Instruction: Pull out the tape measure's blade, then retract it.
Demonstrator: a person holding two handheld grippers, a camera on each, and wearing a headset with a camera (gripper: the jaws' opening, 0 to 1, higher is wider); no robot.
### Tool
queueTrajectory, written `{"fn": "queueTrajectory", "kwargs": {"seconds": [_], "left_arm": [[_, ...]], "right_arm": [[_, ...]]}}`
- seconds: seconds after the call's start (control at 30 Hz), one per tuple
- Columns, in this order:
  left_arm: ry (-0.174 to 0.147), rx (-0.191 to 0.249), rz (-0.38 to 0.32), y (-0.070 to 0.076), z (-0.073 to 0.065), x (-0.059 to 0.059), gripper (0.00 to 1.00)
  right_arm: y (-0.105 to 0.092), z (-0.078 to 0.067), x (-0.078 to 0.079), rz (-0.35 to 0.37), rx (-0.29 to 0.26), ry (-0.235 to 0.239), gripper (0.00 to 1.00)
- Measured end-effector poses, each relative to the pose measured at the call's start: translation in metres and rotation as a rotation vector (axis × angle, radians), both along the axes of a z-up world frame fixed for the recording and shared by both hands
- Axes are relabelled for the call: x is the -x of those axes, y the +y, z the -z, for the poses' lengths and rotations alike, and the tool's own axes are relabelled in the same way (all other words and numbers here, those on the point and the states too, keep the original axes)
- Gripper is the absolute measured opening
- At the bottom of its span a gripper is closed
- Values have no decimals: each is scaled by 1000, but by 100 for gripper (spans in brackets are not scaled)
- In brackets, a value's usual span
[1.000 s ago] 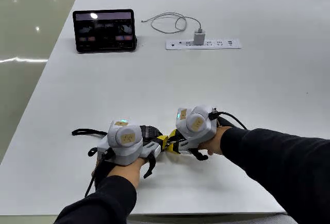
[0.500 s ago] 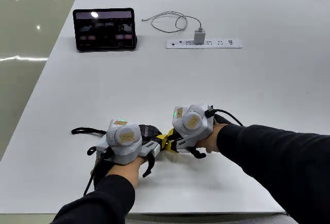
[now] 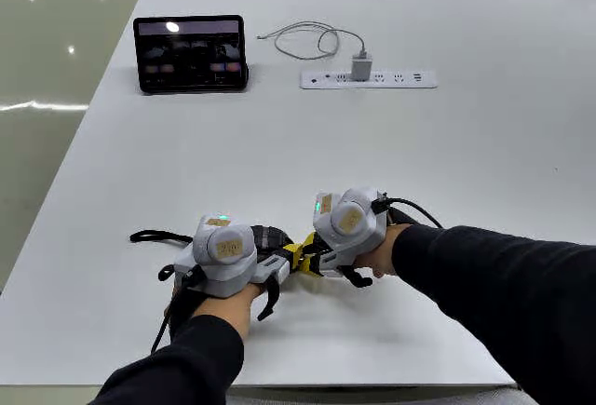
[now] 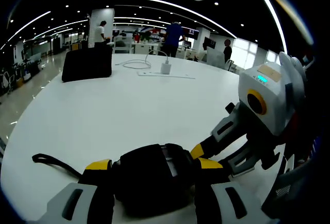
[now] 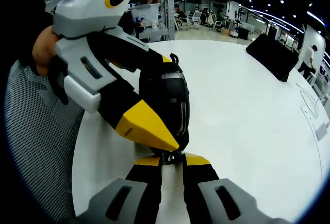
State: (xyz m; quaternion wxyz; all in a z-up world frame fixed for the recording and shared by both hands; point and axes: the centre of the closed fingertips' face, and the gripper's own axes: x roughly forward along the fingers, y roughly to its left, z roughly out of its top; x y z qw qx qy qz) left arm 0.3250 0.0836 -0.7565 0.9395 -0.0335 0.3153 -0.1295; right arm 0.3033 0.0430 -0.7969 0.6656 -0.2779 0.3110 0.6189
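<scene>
Two holds | left tongs (image 4: 153, 165) around tape measure (image 4: 154, 183) | right tongs (image 5: 172, 159) pinching blade (image 5: 171, 154)

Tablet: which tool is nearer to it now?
Left. The left tool, clamping the tape measure, lies nearly in line with the tablet; the right tool sits farther right.

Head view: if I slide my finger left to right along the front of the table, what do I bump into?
Black strap → left gripper, clamped on the tape measure → right gripper → dark sleeve.
</scene>
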Motion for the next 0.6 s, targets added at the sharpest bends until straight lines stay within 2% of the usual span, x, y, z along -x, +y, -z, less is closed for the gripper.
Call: {"fn": "queueTrajectory", "kwargs": {"seconds": [0.33, 0.6], "left_arm": [[-3, -1, 3, 0, 0, 0, 59], [-7, 2, 3, 0, 0, 0, 60]], "right_arm": [[0, 0, 0, 22, 13, -1, 11], [0, 0, 0, -14, 10, -19, 12]]}}
